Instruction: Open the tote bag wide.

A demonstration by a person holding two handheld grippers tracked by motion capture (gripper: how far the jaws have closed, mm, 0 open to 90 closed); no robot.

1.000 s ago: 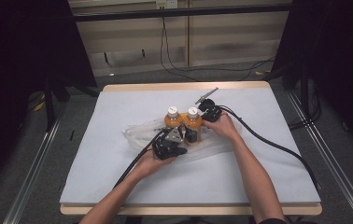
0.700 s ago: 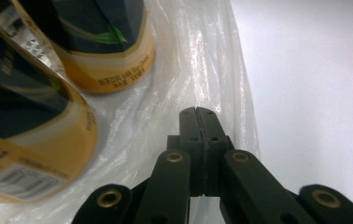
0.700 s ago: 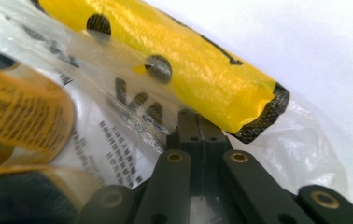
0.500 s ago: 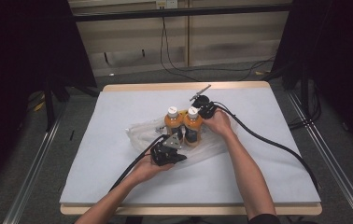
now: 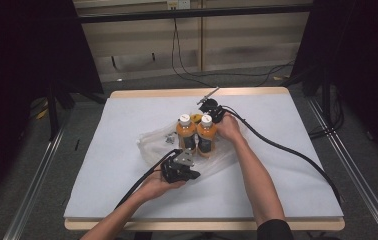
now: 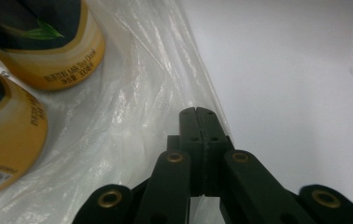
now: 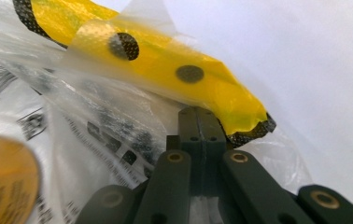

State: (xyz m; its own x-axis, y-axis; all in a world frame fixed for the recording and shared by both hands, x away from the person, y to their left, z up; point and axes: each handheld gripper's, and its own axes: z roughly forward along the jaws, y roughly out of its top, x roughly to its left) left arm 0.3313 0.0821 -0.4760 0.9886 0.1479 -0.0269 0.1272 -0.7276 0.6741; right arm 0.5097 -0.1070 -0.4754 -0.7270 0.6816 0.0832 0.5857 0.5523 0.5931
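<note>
White cloth covers the tabletop [image 5: 287, 150], dark curtains at both sides, cables on the floor behind. Two orange drink bottles [image 5: 197, 136] with white caps and dark labels stand upright side by side near the tabletop's middle, touching, inside one clear plastic bag [image 5: 152, 145] that spreads around their bases. One yellow packet [image 7: 165, 70] with black edging and dark dots lies in the bag behind the bottles; high view shows a bit of yellow between the caps. Some small dark bits sit in the bag left of the bottles, too small to tell.

Two tongs, one per hand. Left tongs [image 6: 197, 112] pressed together, pinching the bag's front edge, just in front of the bottles; two bottle bases show at the left in the left gripper view. Right tongs [image 7: 197, 111] pressed together too, pinching the bag film just below the yellow packet's corner, behind and right of the bottles. Each trails one black cable across the cloth.
</note>
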